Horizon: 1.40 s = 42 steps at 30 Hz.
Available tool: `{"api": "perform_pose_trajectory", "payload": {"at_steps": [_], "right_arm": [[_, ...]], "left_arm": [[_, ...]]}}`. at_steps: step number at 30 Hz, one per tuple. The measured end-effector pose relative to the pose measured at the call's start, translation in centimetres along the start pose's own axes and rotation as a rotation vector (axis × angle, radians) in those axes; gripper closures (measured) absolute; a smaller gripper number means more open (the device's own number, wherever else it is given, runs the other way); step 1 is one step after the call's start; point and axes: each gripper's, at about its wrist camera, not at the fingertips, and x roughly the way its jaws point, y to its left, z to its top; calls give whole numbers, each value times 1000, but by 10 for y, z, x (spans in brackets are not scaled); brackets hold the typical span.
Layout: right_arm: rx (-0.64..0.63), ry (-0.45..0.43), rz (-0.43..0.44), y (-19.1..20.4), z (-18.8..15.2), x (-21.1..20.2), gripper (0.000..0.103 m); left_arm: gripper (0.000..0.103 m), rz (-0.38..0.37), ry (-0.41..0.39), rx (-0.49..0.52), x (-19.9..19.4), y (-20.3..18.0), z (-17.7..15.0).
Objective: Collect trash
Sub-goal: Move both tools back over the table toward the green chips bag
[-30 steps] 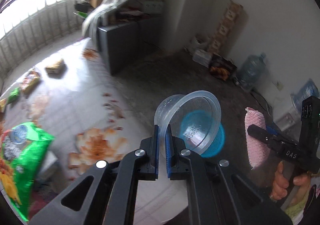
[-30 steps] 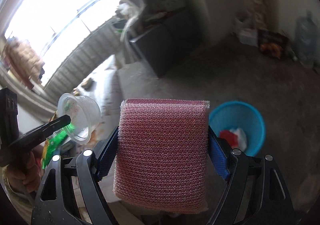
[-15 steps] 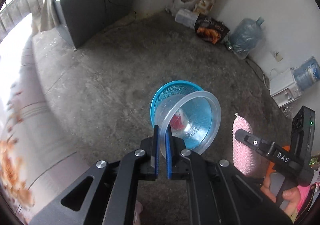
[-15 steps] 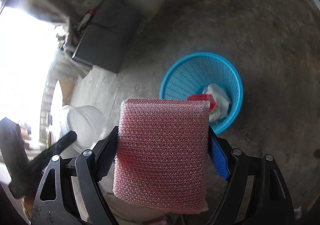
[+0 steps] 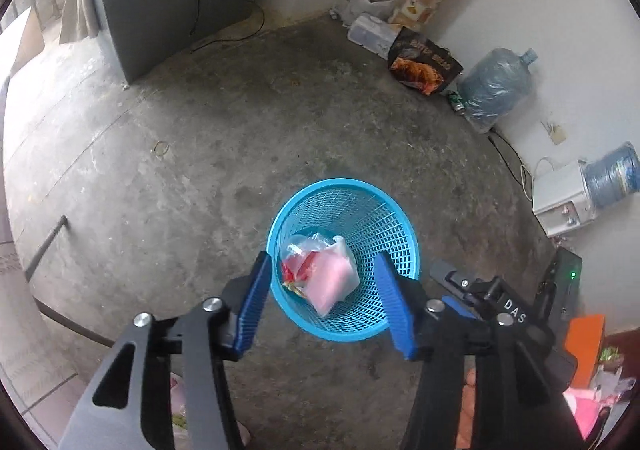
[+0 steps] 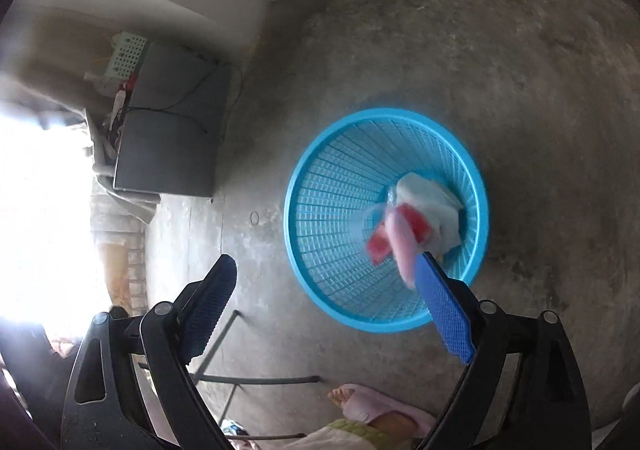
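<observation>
Nearest the lens in the left wrist view, the left gripper (image 5: 322, 300) hangs with its blue pads spread wide and nothing between them, framing the blue mesh basket (image 5: 400, 217) straight below; the right gripper (image 6: 324, 310) is likewise splayed and empty, its right pad overlapping the basket's near rim in its own view. The trash lies in the bottom of the basket: a pink sponge (image 5: 330, 282) lies blurred on top of a crumpled white bag (image 5: 340, 250) and a red scrap (image 5: 289, 270), with what looks like a clear plastic cup (image 5: 294, 246) beside them, though its outline is hard to make out. The drop looks done, so the step in hand is, I judge, a clean release and retreat: keep both sets of tongs wide, lift straight up rather than sweep sideways, and avoid clipping the light basket's rim, which would likely tip it on the bare concrete floor (image 5: 224, 153). Farther off, against the wall, sit a dark snack bag (image 5: 424, 63) and a large water jug (image 5: 496, 87); whether those count as trash cannot be told from here.
</observation>
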Motion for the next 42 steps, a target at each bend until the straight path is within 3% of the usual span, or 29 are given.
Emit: {"api": "perform_pose_trajectory", "payload": {"at_steps": [8,16,18,21,25,29,35,38,42], "right_arm": [[-173,-53,-63,14,-41,-44,17],[-421,-162,-192,52,-95,-96,8],[-487,-212,-225,65,-105,-107,8],[-585,-294,-311,92,-123,-120,8],[-757,-369,-323,133,-152,-132,8],[-888,-407,-215,176,-185,-142,8],[-965,-273,218,230,-239,-146,8],[-985,-101,379,261,-269,-134,8],[-906,254,571,299,-310,-93,8]], "left_arm": [[39,-10,-136,60,-69,-2,-20],[13,-42,-270,168,-164,9,-79],[6,-31,-309,150,-189,23,-99],[6,-6,-360,92,-225,50,-129],[6,58,-418,4,-269,91,-168],[6,128,-508,-83,-316,136,-214],[6,216,-602,-264,-362,202,-283],[6,251,-646,-324,-376,233,-318],[6,272,-690,-421,-386,268,-356]]}}
